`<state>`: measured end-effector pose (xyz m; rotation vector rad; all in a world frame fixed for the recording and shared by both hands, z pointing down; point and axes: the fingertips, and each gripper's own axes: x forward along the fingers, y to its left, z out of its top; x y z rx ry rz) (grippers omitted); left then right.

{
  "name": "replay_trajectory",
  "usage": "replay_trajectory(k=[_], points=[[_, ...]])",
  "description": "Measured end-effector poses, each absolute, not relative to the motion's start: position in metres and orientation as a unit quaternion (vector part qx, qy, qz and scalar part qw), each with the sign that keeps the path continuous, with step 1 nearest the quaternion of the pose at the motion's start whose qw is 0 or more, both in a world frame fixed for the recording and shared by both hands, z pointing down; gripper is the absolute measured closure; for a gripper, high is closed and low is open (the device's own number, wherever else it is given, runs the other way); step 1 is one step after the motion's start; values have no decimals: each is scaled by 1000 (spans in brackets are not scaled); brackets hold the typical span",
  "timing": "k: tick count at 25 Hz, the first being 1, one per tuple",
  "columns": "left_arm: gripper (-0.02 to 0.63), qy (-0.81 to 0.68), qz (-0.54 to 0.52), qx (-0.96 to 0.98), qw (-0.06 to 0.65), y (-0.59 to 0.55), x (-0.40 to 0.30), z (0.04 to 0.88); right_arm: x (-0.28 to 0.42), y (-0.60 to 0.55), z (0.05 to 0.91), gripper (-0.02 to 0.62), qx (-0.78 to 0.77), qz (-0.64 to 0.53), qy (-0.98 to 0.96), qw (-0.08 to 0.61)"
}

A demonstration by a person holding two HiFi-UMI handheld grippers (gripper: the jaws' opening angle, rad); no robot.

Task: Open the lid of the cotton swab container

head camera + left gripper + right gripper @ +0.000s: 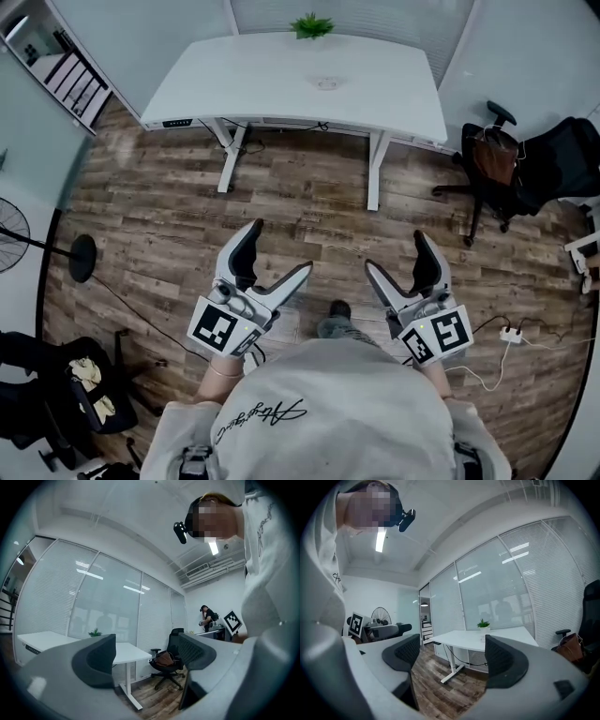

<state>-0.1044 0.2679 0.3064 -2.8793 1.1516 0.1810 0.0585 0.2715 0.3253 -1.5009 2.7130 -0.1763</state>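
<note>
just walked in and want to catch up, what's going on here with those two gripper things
A person stands on the wood floor, back from the white desk, with a gripper in each hand. The left gripper and the right gripper both have their jaws apart and hold nothing. On the desk are a potted plant and a small pale object, too small to identify. No lid is being handled yet.

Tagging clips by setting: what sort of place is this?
Most likely an office: a white desk with a small potted plant, a black swivel chair, and glass partition walls with blinds.
</note>
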Motion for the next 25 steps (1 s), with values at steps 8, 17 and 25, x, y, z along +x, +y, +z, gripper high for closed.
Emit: replay_trajectory(k=[8,17,25], points=[[209,373,34,-926,42,222,-70,307,70,218,320,176,-451,-55,891,22],[209,392,41,-918,43,184,-40,306,103,179,324,179,-436,-65,897,21],[210,397,32,-917,32,174,-41,312,103,165,330,179,-420,-65,905,7]])
